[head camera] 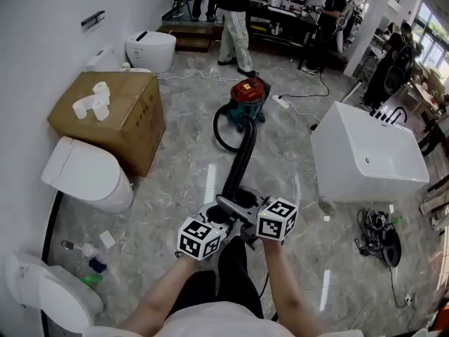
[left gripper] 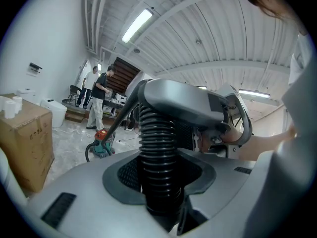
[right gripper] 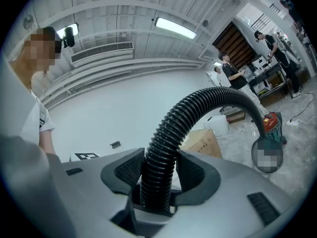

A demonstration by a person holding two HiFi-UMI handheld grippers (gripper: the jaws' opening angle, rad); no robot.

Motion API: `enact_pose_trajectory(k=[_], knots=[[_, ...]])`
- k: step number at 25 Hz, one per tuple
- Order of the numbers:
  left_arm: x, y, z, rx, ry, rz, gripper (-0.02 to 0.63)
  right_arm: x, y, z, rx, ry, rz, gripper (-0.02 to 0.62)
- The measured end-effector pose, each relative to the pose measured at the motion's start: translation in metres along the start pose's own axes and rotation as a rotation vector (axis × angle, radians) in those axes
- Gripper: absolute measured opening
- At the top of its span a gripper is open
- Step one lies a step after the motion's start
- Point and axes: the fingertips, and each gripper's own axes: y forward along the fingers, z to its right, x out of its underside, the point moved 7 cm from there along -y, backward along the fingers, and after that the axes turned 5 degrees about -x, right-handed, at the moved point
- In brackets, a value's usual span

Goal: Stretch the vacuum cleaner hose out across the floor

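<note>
— What is shown at the left?

— A brown cardboard box is set by the wall, with white paper rolls on top. A white ceramic toilet is placed just beside it.

— And in the middle?

— A black ribbed vacuum hose is run from a red and teal canister vacuum cleaner across the grey marbled floor toward the viewer. Its near end is clamped by the left gripper and, just beside it, by the right gripper. Both pairs of jaws are pressed against the ribs.

— At the right?

— A white rectangular bathtub is seen, well apart from the hose.
</note>
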Motion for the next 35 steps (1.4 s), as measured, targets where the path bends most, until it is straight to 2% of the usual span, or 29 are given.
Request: enact_pose_trajectory(k=[11,22,26,35], knots=[[0.011,-0.031,0.025,0.009,0.017,-0.004,0.166,0.017,-0.012,-0.036,0.0,0.022,0.041,0.198],[0.021,-0.037,0.05,0.009,0.014,0.012,0.166,0.025,-0.034,-0.051,-0.004,0.02,0.044,0.198],[0.034,-0.042,0.078,0.014,0.014,0.009,0.166,0.037,-0.058,-0.065,0.001,0.024,0.048,0.198],[0.066,-0.064,0.173,-0.011,-0.01,0.009,0.166,0.065,-0.137,-0.119,-0.027,0.055,0.029,0.198]])
